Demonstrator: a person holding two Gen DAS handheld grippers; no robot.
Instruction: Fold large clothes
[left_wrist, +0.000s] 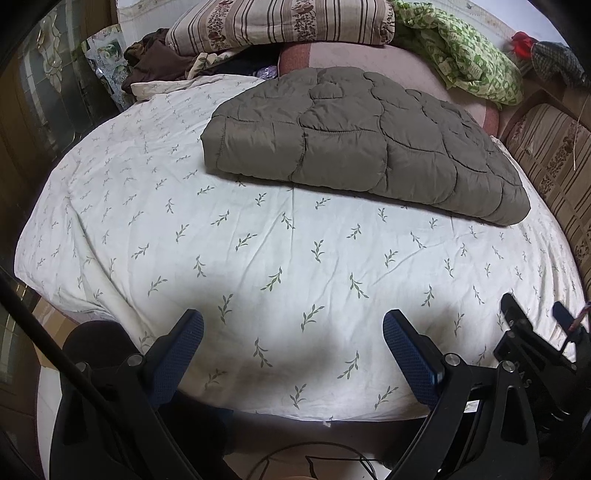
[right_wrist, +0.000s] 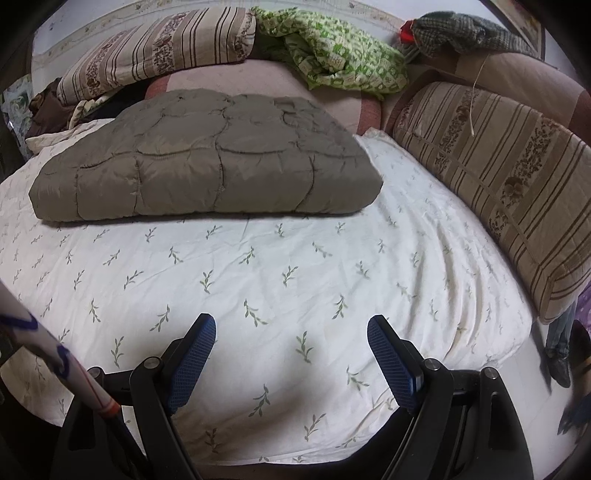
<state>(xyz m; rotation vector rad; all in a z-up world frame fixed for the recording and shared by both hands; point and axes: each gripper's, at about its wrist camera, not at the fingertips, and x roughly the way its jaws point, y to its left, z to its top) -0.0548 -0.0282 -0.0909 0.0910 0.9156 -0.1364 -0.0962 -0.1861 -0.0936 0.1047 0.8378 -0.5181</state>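
Lying folded into a thick rectangle, the grey-brown quilted coat (left_wrist: 354, 147) (right_wrist: 207, 173) rested on the far half of the bed's white leaf-print sheet (left_wrist: 229, 254) (right_wrist: 280, 280), well apart from both grippers. The left gripper (left_wrist: 293, 345) hovered over the near edge of the sheet with its blue-padded fingers (left_wrist: 177, 354) spread wide and nothing between them. The right gripper (right_wrist: 291, 347) did likewise, its fingers (right_wrist: 194, 354) spread and empty. Behind the coat lay a striped pillow (left_wrist: 280, 22) (right_wrist: 155, 48) and a crumpled green patterned cloth (left_wrist: 461, 48) (right_wrist: 332, 48).
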